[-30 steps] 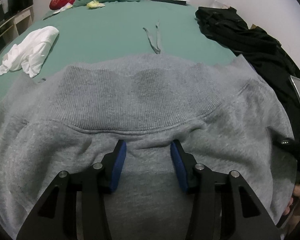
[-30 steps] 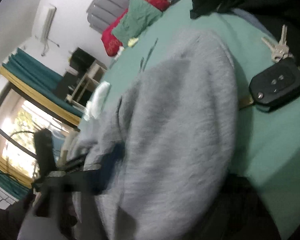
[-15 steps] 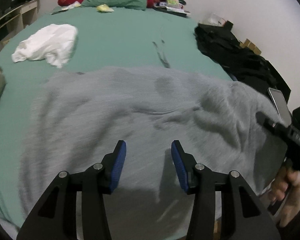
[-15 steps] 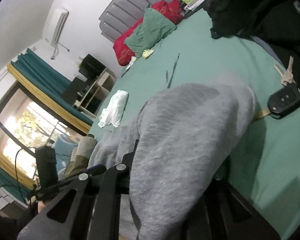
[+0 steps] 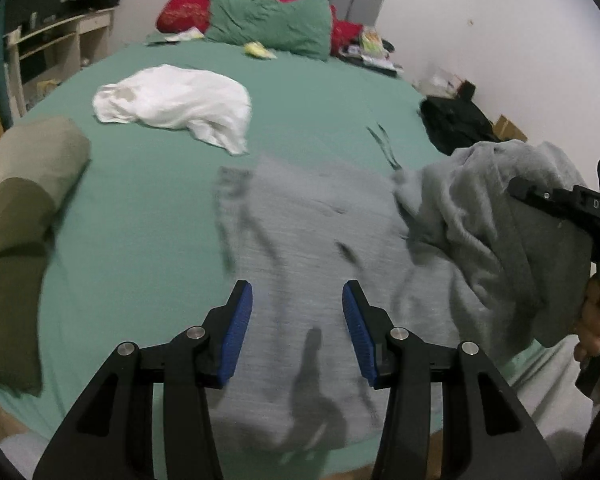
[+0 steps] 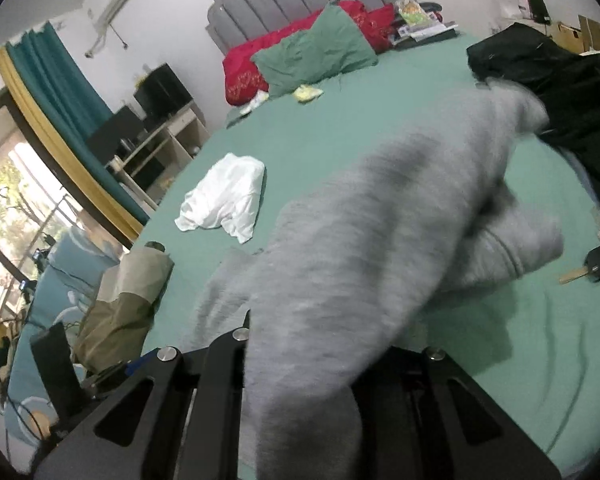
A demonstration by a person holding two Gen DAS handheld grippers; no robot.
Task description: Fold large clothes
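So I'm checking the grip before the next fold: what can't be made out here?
- Right gripper fingertips: right wrist view, buried under the grey sweatshirt.
- Sweatshirt folds: both views, motion-blurred.
- Car key: cut by the lens edge.
- Left gripper: open, holding nothing.

Four garments: grey sweatshirt (image 5: pixel 320 240), white (image 5: pixel 172 100), olive (image 5: pixel 16 208), black (image 5: pixel 456 124).

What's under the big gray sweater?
Under the gray sweater you can see the green bed sheet. One bunched part is lifted by the right gripper. Anything else lying beneath the sweater is covered.
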